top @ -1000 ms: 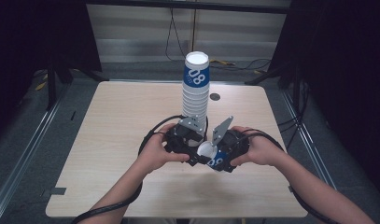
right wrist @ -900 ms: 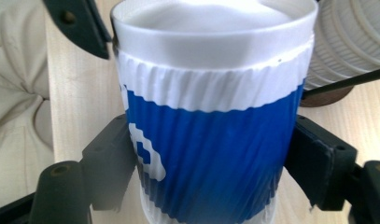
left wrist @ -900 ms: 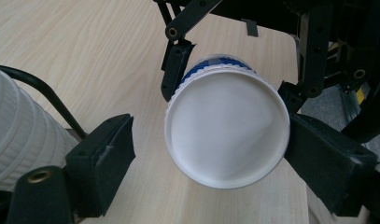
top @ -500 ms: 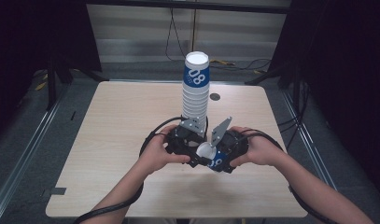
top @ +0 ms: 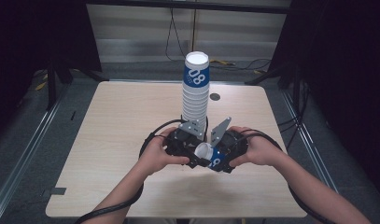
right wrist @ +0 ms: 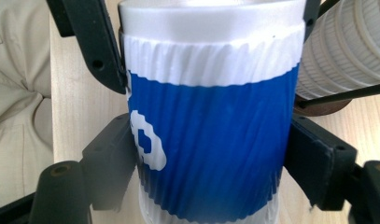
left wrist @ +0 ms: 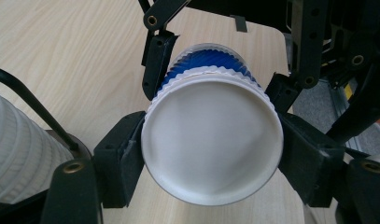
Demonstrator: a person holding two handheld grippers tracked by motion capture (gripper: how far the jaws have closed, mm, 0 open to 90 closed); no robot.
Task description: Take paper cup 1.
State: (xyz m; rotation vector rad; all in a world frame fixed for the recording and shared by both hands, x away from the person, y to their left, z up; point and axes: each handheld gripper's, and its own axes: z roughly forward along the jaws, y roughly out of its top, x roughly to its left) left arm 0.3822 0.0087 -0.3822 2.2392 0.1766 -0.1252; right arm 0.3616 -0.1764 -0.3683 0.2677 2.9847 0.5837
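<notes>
Both grippers, left point(left wrist: 211, 154) & right point(right wrist: 206, 158), have jaws clamped on one cup point(top: 211, 156); L's just closed. You squeeze harder, rim buckles; tug apart and it slips.

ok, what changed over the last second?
The left gripper has just been closing its jaws and now pinches the rim end of the blue-and-white cup that the right gripper clamps by its body. Both hands, the cup stack and the table stayed where they were.
</notes>
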